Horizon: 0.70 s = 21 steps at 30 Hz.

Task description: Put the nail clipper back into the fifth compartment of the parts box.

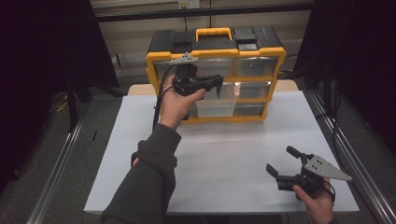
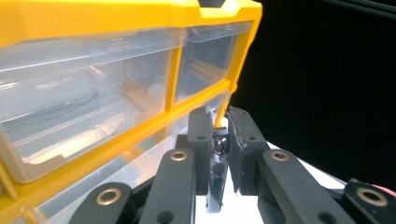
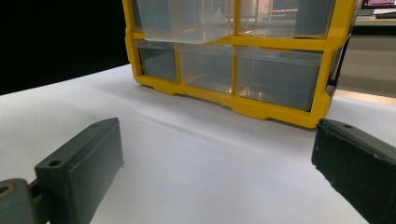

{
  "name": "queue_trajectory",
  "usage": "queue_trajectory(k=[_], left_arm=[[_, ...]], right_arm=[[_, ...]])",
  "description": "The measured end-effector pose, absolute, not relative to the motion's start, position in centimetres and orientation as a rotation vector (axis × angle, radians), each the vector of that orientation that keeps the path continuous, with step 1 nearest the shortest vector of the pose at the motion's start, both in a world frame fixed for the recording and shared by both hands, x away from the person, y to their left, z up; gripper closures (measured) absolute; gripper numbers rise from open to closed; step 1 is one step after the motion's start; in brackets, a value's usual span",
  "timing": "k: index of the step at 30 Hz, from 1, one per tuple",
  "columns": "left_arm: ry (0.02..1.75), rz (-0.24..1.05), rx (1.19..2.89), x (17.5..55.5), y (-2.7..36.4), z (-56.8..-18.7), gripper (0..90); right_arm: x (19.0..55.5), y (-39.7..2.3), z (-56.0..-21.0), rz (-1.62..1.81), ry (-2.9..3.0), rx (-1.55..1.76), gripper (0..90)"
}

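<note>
Near the far edge of the surface (image 1: 224, 154) stands my yellow organizer (image 1: 215, 74), one clear drawer (image 1: 215, 108) pulled out. My left hand-held gripper (image 1: 218, 83) pinches a small dark object (image 2: 218, 177) (unidentifiable). My right hand-held gripper (image 1: 283, 162) gapes wide and empty near the front right corner.

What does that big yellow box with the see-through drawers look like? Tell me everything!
The yellow box is a plastic parts cabinet with a black top and a yellow carry handle. It stands upright at the far edge of the white table. Its front holds rows of clear plastic drawers in a yellow frame. One middle drawer is pulled partway out. The left gripper is raised right in front of the drawers.
</note>
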<state>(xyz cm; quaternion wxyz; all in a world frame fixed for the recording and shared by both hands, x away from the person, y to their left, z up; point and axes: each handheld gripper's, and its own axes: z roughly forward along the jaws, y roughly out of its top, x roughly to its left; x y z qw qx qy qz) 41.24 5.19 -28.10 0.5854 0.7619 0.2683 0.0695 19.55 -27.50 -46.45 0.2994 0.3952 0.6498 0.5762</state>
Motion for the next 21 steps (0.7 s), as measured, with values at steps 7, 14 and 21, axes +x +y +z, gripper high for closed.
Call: queue_trajectory(k=[7,14,21], left_arm=[[0.636,0.192,1.774,41.6,5.1,-28.4,80.4],[0.647,0.204,1.773,42.0,5.2,-29.1,80.4],[0.665,0.209,1.775,42.2,5.3,-29.8,80.3]], right_arm=[[19.6,-27.5,-46.5,1.531,1.724,1.046,1.4],[19.6,-27.5,-46.5,1.532,1.728,1.043,1.4],[19.6,-27.5,-46.5,1.532,1.726,1.042,1.4]])
